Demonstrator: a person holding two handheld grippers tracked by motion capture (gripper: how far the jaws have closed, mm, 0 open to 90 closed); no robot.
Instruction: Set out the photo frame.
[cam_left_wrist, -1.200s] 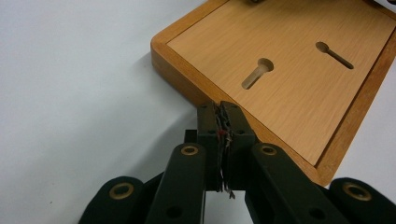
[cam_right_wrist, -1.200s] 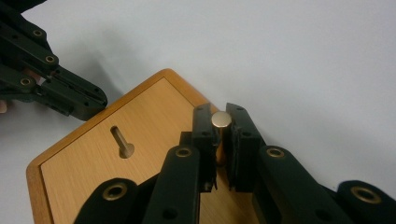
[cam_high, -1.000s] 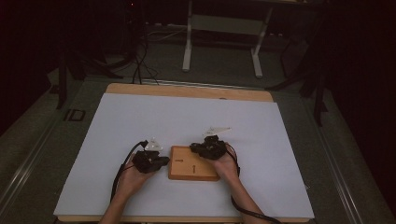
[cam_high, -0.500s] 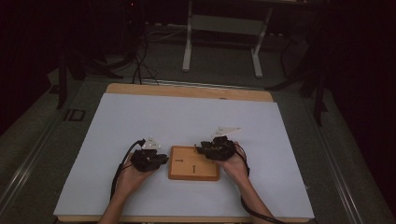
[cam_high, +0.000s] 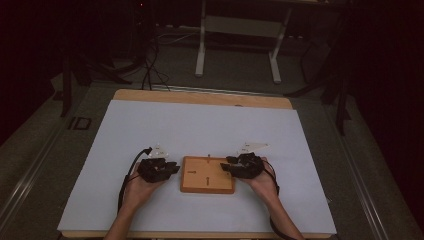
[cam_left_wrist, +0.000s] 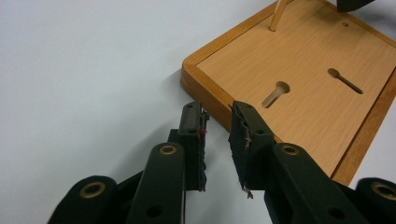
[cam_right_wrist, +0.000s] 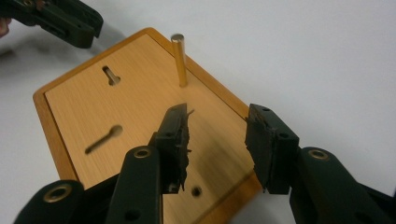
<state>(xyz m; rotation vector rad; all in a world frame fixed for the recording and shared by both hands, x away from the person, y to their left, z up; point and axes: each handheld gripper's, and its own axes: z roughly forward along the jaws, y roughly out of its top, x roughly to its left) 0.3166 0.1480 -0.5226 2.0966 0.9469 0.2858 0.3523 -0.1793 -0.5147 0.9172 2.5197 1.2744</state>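
A flat wooden board (cam_high: 207, 175) lies on the white table cover, between my two grippers. It has two slot-shaped recesses (cam_left_wrist: 275, 93) (cam_left_wrist: 344, 80), and a thin wooden peg (cam_right_wrist: 179, 58) stands upright near its far edge. My left gripper (cam_left_wrist: 217, 126) is at the board's left edge, its jaws a narrow gap apart with nothing between them. My right gripper (cam_right_wrist: 217, 135) hovers over the board's right part, open wide and empty, with the peg just beyond its tips. From above, the left gripper (cam_high: 172, 167) and the right gripper (cam_high: 226, 167) point inward at the board.
The white cover (cam_high: 200, 125) spreads over a wooden table (cam_high: 200, 97) with free room behind and beside the board. A small hole (cam_right_wrist: 196, 191) sits near the board's edge under my right jaws. Dark floor, cables and a metal stand (cam_high: 237, 30) lie beyond the table.
My right gripper has shifted slightly to the right and toward the person, to the board's right edge. The left gripper has hardly moved.
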